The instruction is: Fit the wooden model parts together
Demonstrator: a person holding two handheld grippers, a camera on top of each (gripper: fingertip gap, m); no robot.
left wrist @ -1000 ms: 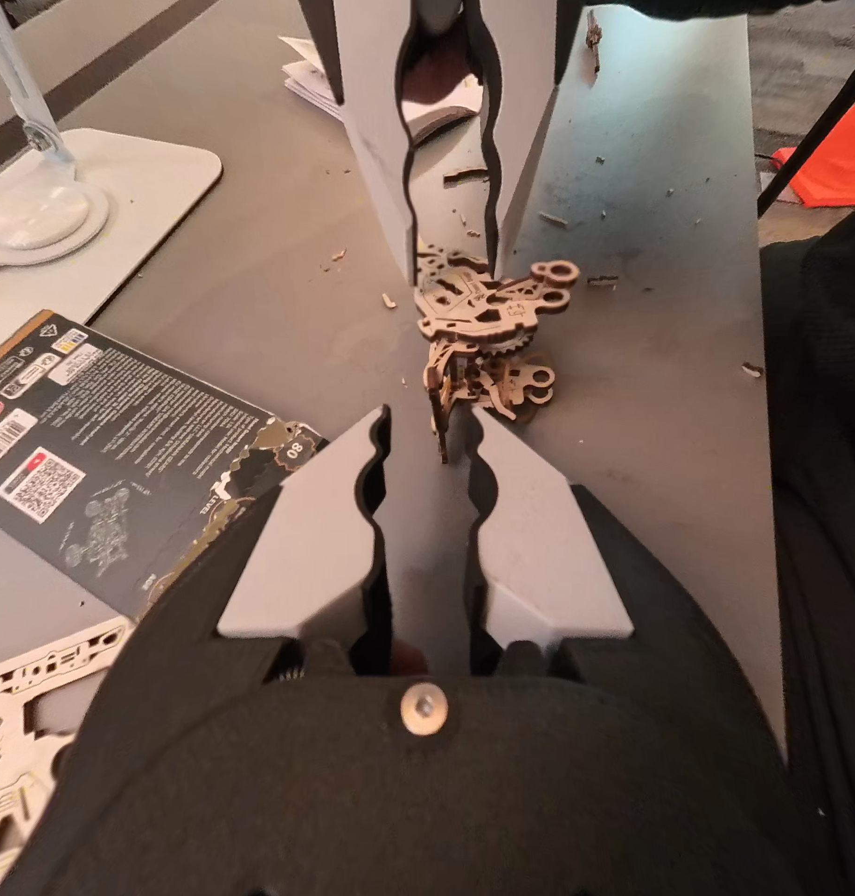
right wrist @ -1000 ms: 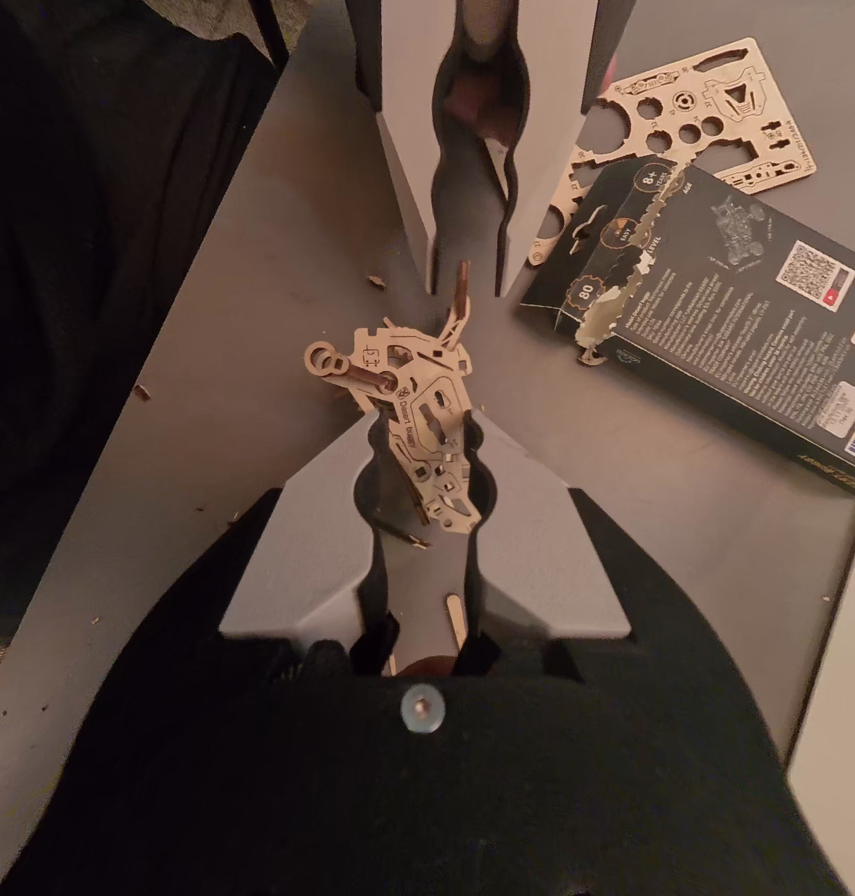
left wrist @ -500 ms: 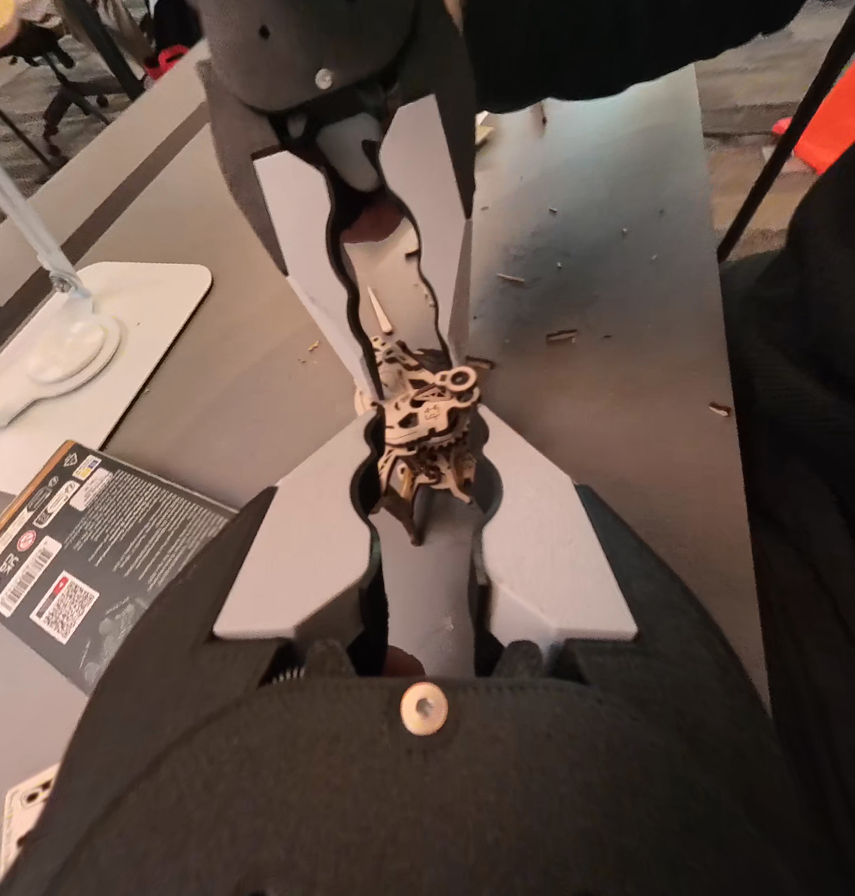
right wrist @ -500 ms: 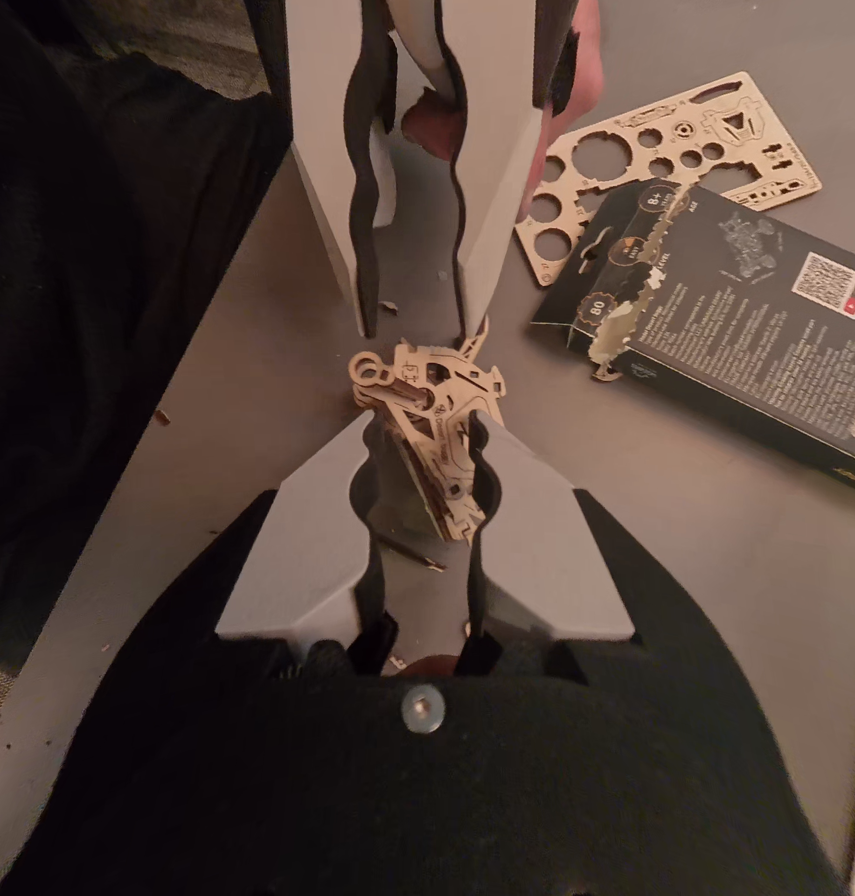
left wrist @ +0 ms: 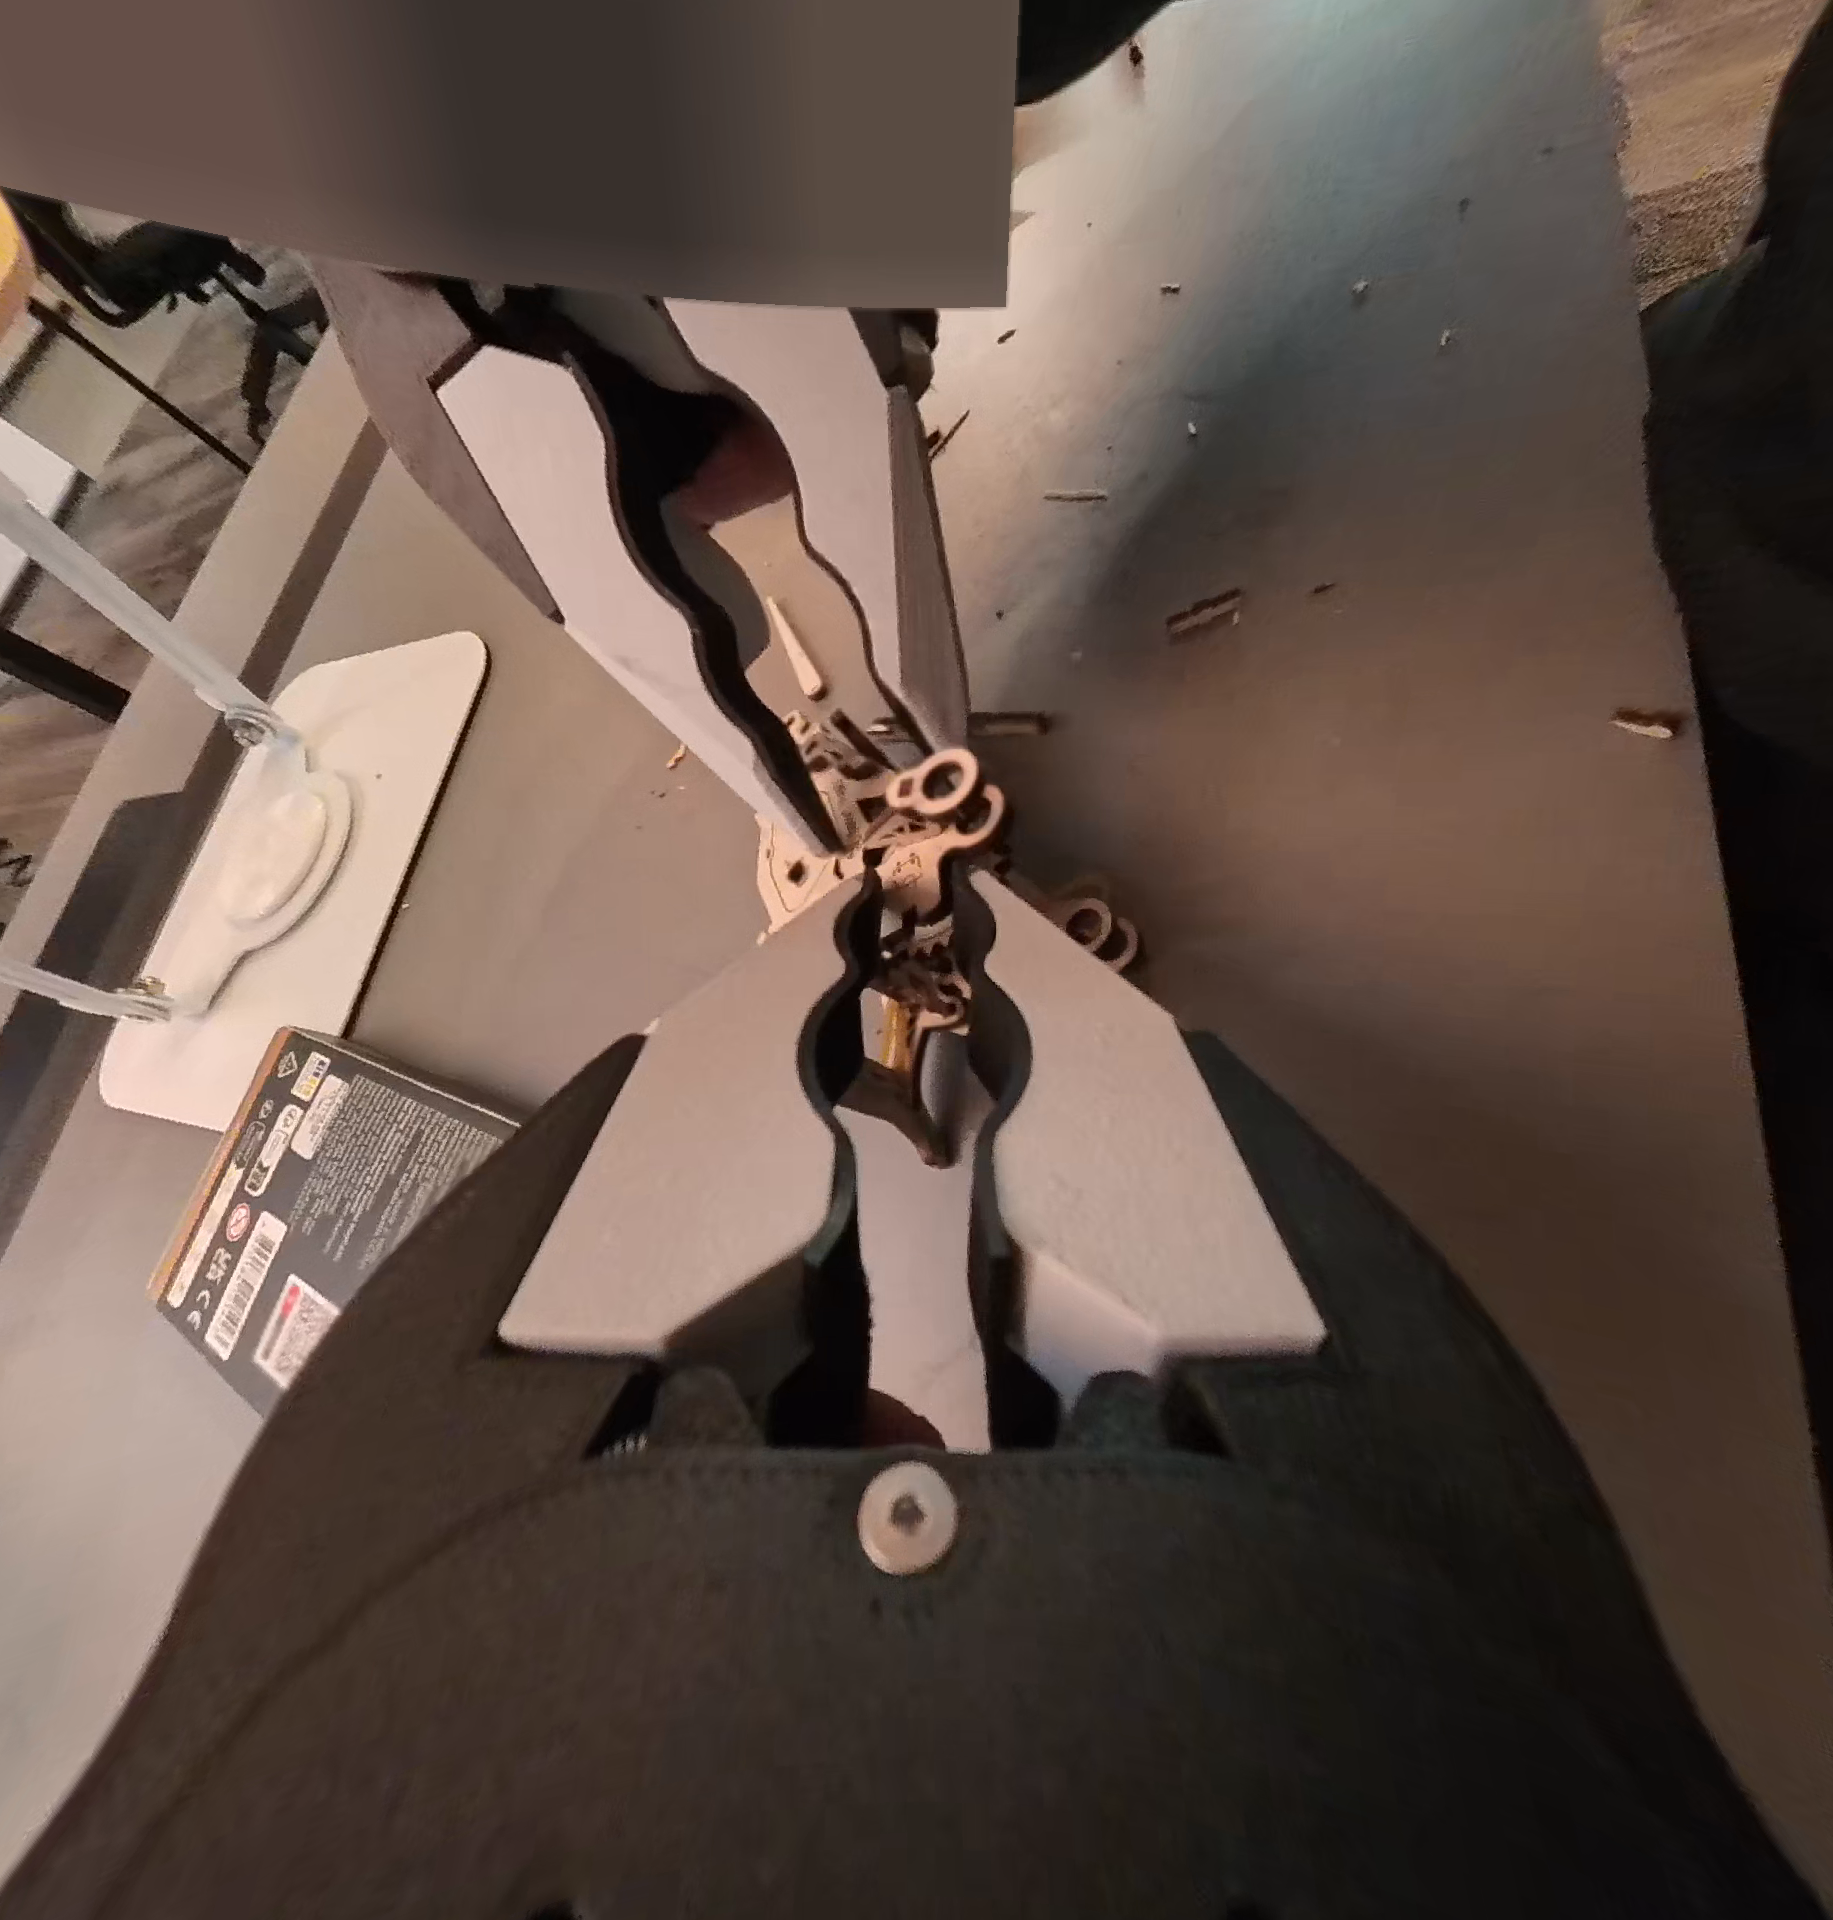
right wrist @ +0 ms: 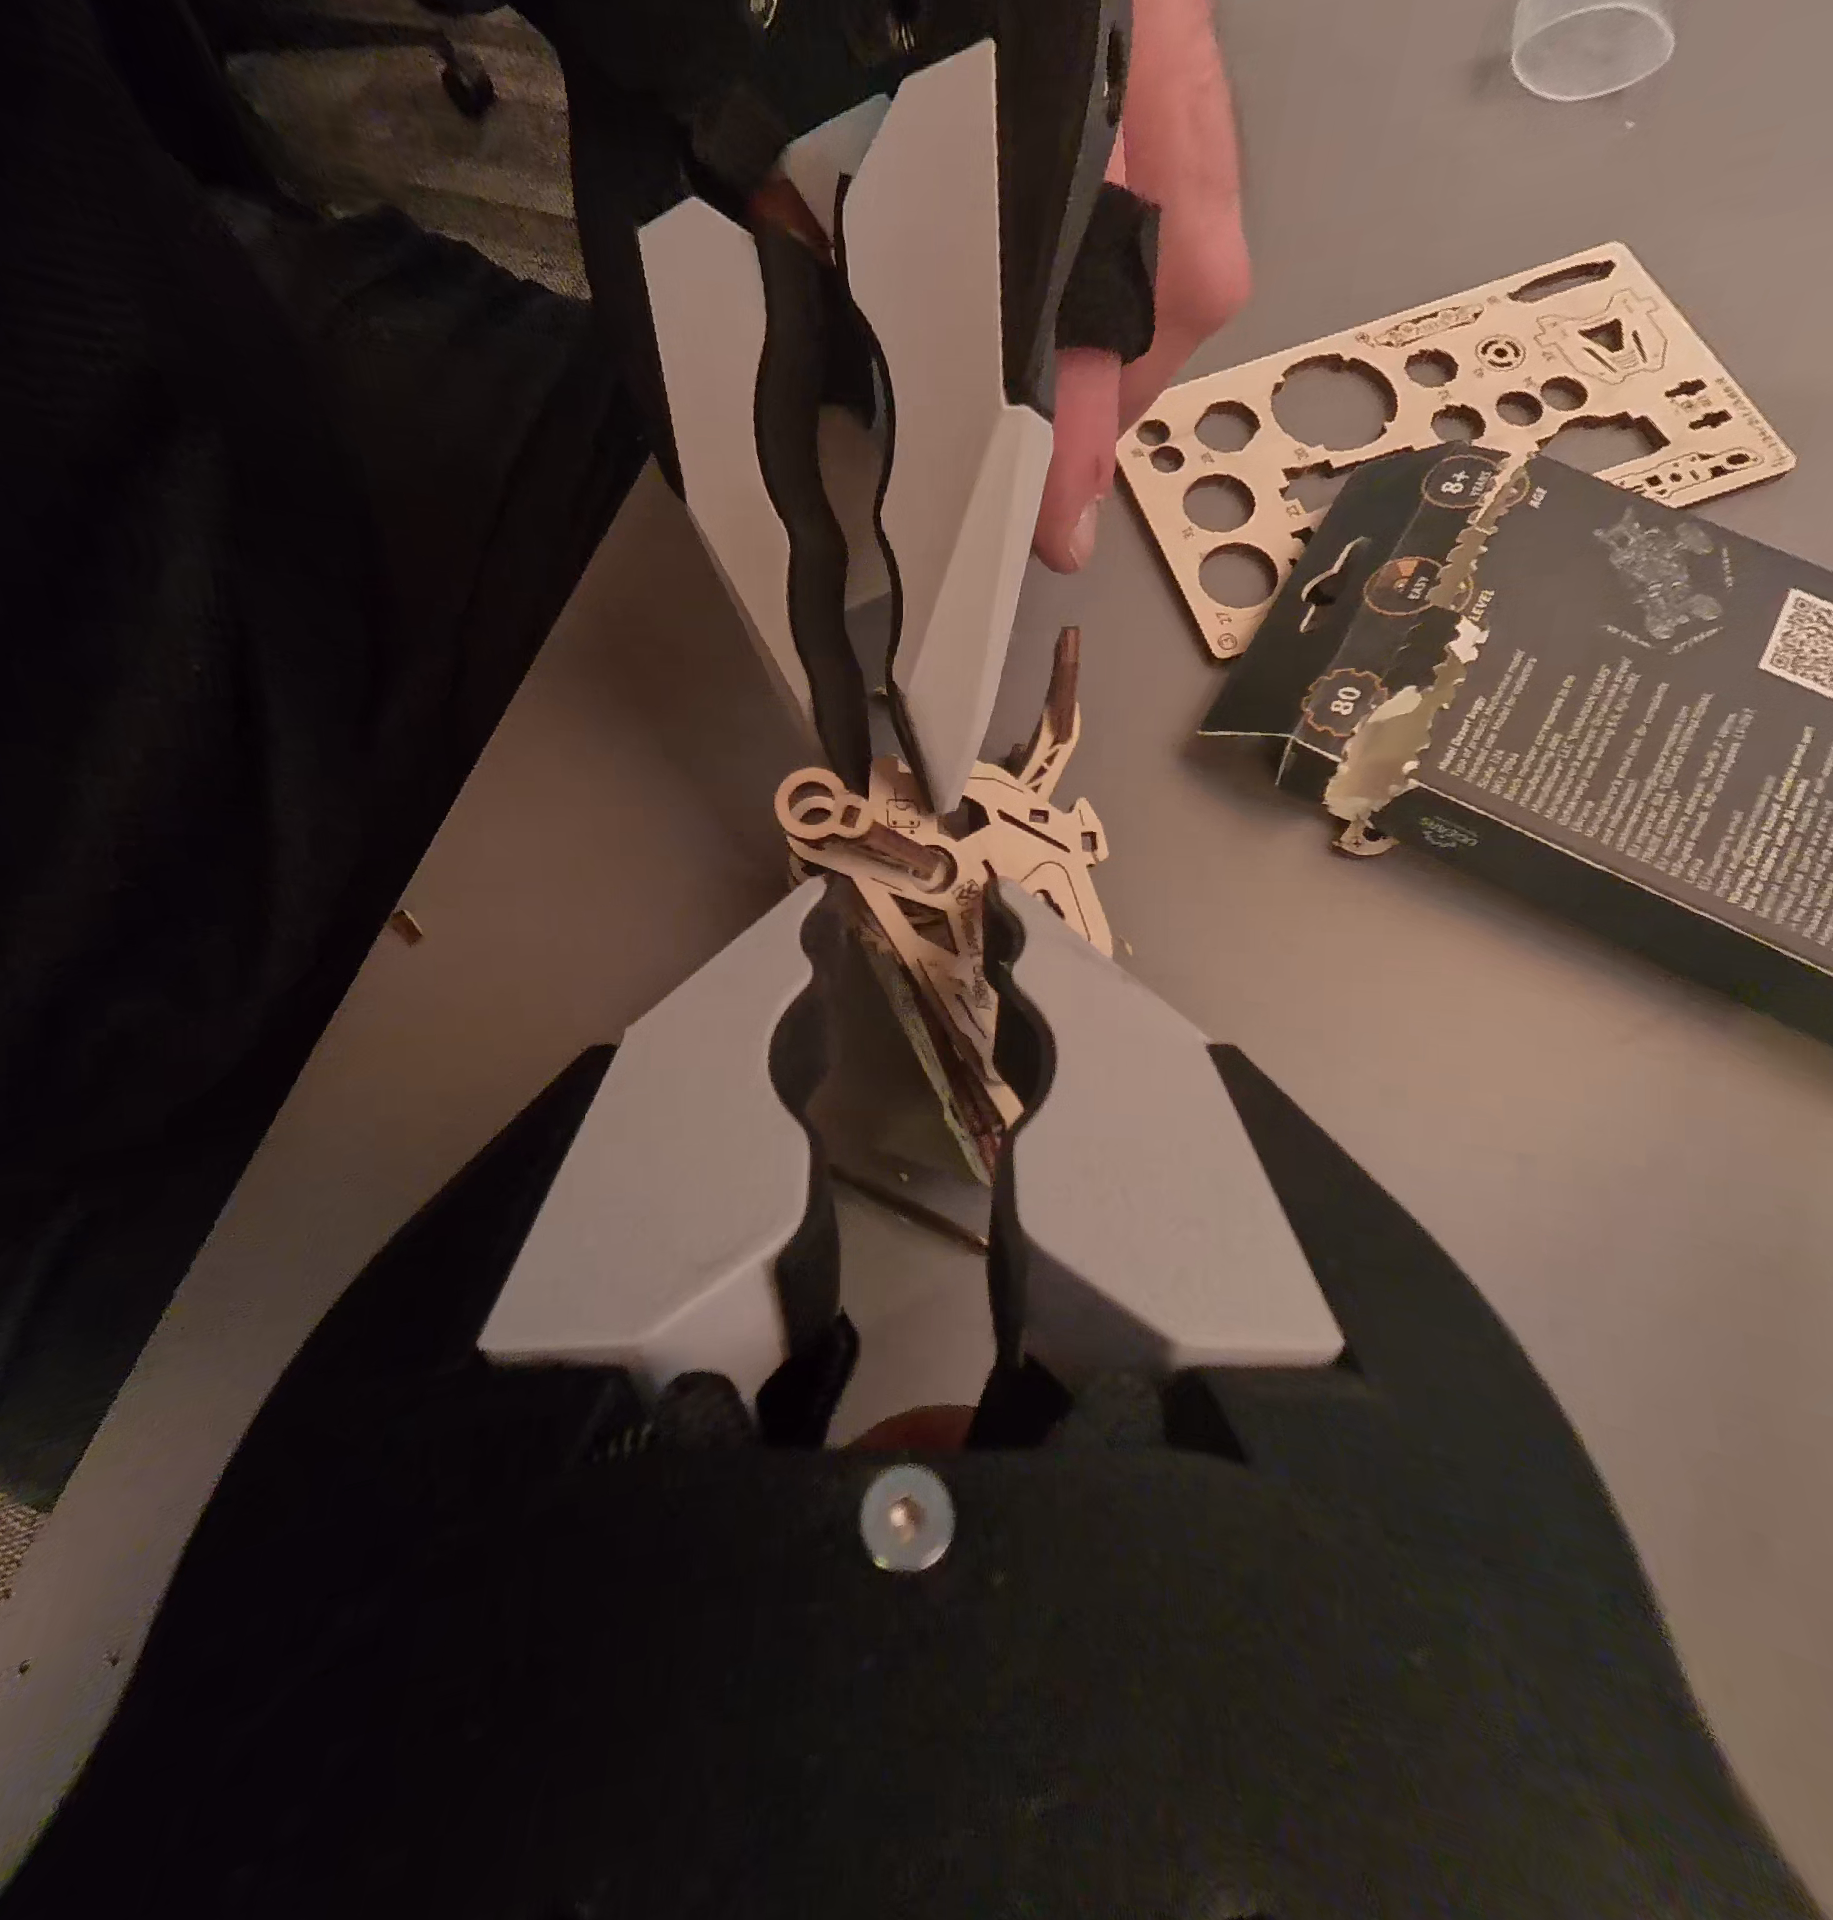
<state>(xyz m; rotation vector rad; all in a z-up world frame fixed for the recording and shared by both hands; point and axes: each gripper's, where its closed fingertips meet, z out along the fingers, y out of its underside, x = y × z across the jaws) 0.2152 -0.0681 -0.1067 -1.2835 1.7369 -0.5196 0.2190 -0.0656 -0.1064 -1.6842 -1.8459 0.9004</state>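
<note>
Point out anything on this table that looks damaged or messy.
The black box has a ragged, torn-open end, the tear showing pale card along its flap. Small wood chips lie scattered over the grey table. The punched-out wooden sheet is left lying behind the box. Nothing looks spilled.

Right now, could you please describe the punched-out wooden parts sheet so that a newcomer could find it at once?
Start at the grey table in the right wrist view and find the black carton with the torn flap. The wooden parts sheet lies flat behind it, partly tucked under its end. Unlike the assembled wooden model, it is a thin pale panel full of round holes.
</note>
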